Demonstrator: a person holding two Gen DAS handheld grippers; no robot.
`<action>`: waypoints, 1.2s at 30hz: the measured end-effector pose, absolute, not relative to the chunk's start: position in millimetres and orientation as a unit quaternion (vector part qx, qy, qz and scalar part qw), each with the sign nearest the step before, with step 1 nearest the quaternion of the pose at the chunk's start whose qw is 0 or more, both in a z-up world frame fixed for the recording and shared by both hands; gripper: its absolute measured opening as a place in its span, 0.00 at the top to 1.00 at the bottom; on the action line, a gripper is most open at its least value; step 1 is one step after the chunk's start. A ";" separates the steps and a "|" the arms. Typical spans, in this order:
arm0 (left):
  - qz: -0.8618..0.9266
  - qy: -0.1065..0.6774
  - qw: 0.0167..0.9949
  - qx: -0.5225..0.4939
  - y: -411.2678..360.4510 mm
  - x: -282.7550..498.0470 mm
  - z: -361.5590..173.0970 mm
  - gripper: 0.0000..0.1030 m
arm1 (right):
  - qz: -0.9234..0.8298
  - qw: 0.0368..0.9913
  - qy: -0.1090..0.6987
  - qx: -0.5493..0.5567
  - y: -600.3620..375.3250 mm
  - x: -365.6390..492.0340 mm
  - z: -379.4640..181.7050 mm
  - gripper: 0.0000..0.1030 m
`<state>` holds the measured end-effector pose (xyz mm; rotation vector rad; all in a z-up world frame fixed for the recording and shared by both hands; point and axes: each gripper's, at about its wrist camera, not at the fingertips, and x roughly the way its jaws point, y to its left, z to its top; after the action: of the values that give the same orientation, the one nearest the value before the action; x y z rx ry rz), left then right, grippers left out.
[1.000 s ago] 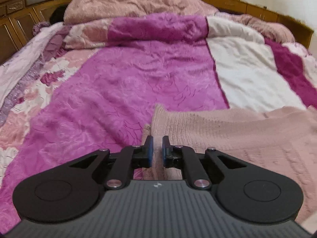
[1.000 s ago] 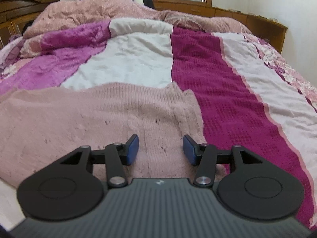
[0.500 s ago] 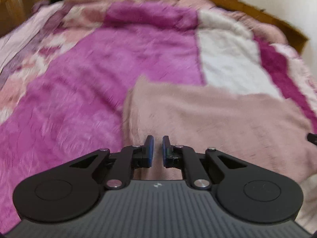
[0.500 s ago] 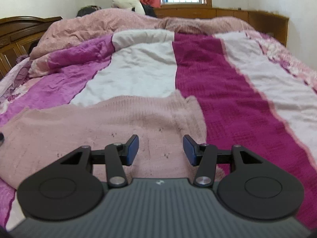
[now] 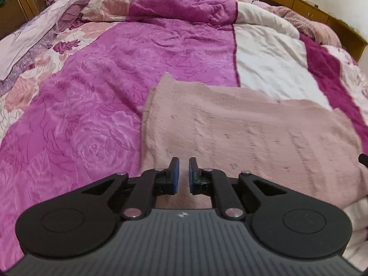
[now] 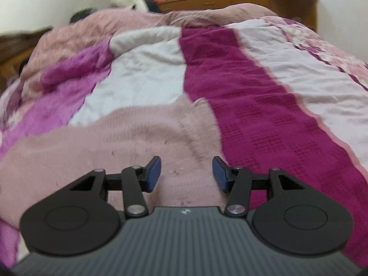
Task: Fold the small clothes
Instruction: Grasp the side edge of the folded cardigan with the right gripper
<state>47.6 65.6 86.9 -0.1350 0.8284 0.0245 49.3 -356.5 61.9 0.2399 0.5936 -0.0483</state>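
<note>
Left gripper (image 5: 183, 175): jaws nearly closed, only a narrow slit between the blue pads (image 5: 175, 174). Nothing is pinched in the slit; pink knit shows through it from below. Whether the pad tips touch the cloth cannot be told.

Right gripper (image 6: 186, 174): jaws about half open, blue pads (image 6: 154, 174) well apart, nothing clamped. Knit fabric lies beneath the gap; contact not determinable, frame is motion-blurred.

Pink knit garment (image 5: 241, 133): lies flat on the patterned bedspread (image 5: 92, 105), near the foot end of the bed, close under both grippers. Its long axis runs across the bed, left to right in both views. In the left view its left end shows a doubled edge that rises to a small corner pointing up the bed. In the right view the garment (image 6: 128, 142) ends at a ragged corner beside the dark magenta stripe of the bedspread (image 6: 264, 105).

Pose: both grippers angle downward over the near edge of the garment, the left one at its left end, the right one at its right end. A dark tip at the right edge of the left view is probably the other gripper.
</note>
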 end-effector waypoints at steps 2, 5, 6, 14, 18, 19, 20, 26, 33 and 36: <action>0.007 0.396 0.916 -0.071 58.8 38.5 93.0 0.89 | -0.030 0.947 0.287 0.144 -368.3 46.0 68.1 0.37; 0.002 0.393 0.916 -0.073 47.2 29.1 97.9 0.69 | -0.019 0.942 0.293 0.164 -384.0 45.5 67.6 0.33; 0.000 0.394 0.917 -0.071 43.4 27.0 98.7 0.64 | -0.015 0.939 0.300 0.168 -388.1 46.5 64.3 0.33; -0.007 0.410 0.911 -0.053 17.5 26.0 89.7 0.59 | 0.009 0.908 0.329 0.261 -406.5 52.8 30.7 0.31; -0.005 0.418 0.907 -0.058 12.2 27.0 80.9 0.59 | 0.031 0.903 0.329 0.275 -407.2 56.5 24.4 0.31; -0.005 0.419 0.906 -0.060 10.5 26.7 78.8 0.59 | 0.037 0.901 0.328 0.281 -407.7 57.3 23.6 0.31; -0.004 0.421 0.905 -0.060 9.5 26.8 76.7 0.59 | 0.046 0.899 0.327 0.287 -408.4 58.3 23.8 0.31; -0.005 0.437 0.898 -0.050 4.9 29.7 67.9 0.59 | 0.084 0.890 0.319 0.315 -407.0 57.2 22.0 0.34; -0.001 0.448 0.893 -0.049 3.0 32.0 62.6 0.58 | 0.064 0.888 0.295 0.347 -406.5 58.4 18.4 0.44; 0.002 0.451 0.891 -0.044 0.5 32.9 62.4 0.58 | 0.066 0.889 0.294 0.345 -406.0 59.5 18.0 0.66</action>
<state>32.9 0.5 62.4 -0.0922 0.9359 0.0036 59.5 -406.0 18.0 0.7166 0.6105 0.1365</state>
